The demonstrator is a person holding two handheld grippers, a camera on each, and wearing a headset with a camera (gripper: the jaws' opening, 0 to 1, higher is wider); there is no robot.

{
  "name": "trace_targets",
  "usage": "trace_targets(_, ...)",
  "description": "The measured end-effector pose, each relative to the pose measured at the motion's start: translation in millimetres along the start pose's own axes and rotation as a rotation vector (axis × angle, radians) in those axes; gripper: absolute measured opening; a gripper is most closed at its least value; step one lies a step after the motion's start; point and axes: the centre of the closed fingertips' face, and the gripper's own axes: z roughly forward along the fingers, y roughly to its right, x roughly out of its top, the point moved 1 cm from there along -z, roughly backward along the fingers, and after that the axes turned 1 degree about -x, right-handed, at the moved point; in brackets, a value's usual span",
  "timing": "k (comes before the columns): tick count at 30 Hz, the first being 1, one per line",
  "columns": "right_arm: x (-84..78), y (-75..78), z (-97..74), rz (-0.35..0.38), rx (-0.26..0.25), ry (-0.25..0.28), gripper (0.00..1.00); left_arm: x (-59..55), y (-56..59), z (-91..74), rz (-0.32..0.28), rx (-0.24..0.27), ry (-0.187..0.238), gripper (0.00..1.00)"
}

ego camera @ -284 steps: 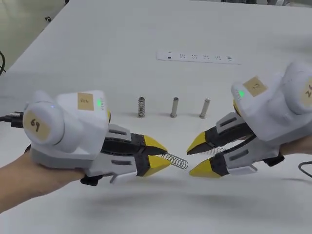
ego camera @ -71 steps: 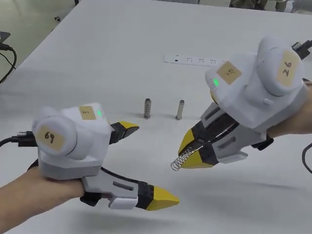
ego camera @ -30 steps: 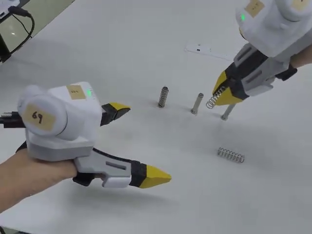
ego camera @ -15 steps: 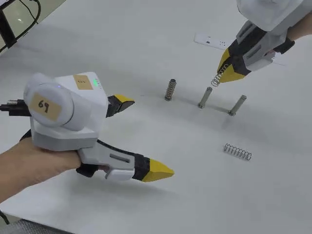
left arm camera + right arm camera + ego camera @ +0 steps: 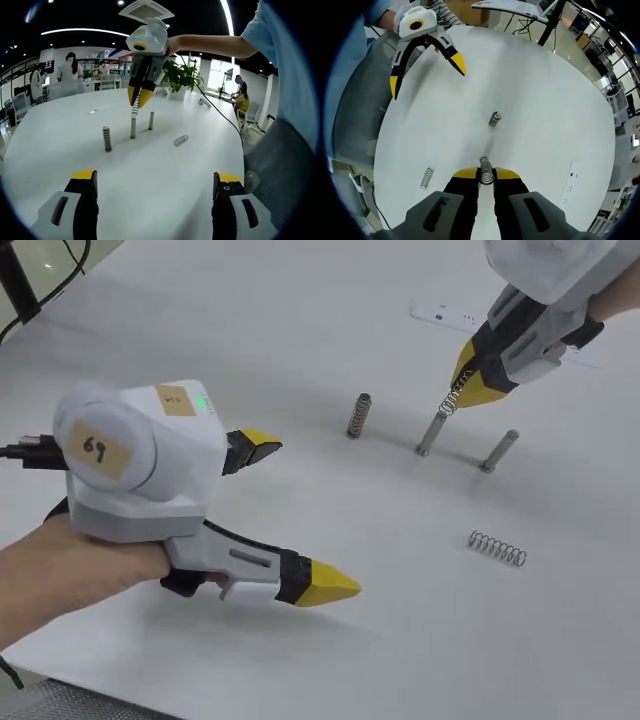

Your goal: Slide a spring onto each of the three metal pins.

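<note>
Three metal pins stand in a row on the white table (image 5: 250, 330). The left pin wears a spring (image 5: 358, 416) (image 5: 106, 138) (image 5: 494, 119). My right gripper (image 5: 470, 392) (image 5: 139, 98) (image 5: 487, 174) is shut on a second spring (image 5: 453, 400) (image 5: 134, 105) (image 5: 486, 176), holding its lower end at the top of the middle pin (image 5: 430, 434) (image 5: 133, 128). The right pin (image 5: 497, 451) (image 5: 151, 120) is bare. A third spring (image 5: 497, 548) (image 5: 180, 140) (image 5: 426, 178) lies flat on the table. My left gripper (image 5: 290, 517) (image 5: 156, 179) (image 5: 427, 67) hovers open and holds nothing, well short of the pins.
A white power strip (image 5: 450, 316) (image 5: 572, 187) lies flat beyond the pins. The near table edge (image 5: 120, 695) runs under my left hand. People, desks and plants stand in the room behind the table in the left gripper view.
The right gripper has lowered the spring from above the row onto the tip of the middle pin. The left gripper stays open and has hardly moved.
</note>
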Motion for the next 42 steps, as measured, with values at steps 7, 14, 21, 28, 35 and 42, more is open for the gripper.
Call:
trace_targets(7, -3.5, -0.1, 5.0, -0.003, 0.006, -0.008, 0.08, -1.5, -0.7, -0.6, -0.004, 0.0, -0.002, 0.92)
trace_targets(14, -2.1, -2.8, 8.8, -0.008, 0.014, -0.011, 0.08, -3.5, -0.7, -0.1, -0.008, -0.003, -0.008, 0.92)
trace_targets(21, -2.7, -4.4, 17.8, -0.017, 0.024, -0.019, 0.08, -5.3, -1.3, -0.4, -0.011, -0.002, -0.013, 0.91)
trace_targets(28, -5.0, -5.5, 27.8, -0.014, 0.042, -0.027, 0.08, -7.7, -2.2, -0.3, -0.019, -0.003, -0.018, 0.9)
trace_targets(35, -6.6, -6.9, 39.9, -0.018, 0.063, -0.038, 0.08, -7.6, -2.4, 0.3, -0.024, -0.006, -0.016, 0.9)
trace_targets(42, -7.9, -8.9, 53.4, -0.017, 0.086, -0.043, 0.08, -9.2, -4.5, 0.7, -0.035, -0.005, -0.015, 0.9)
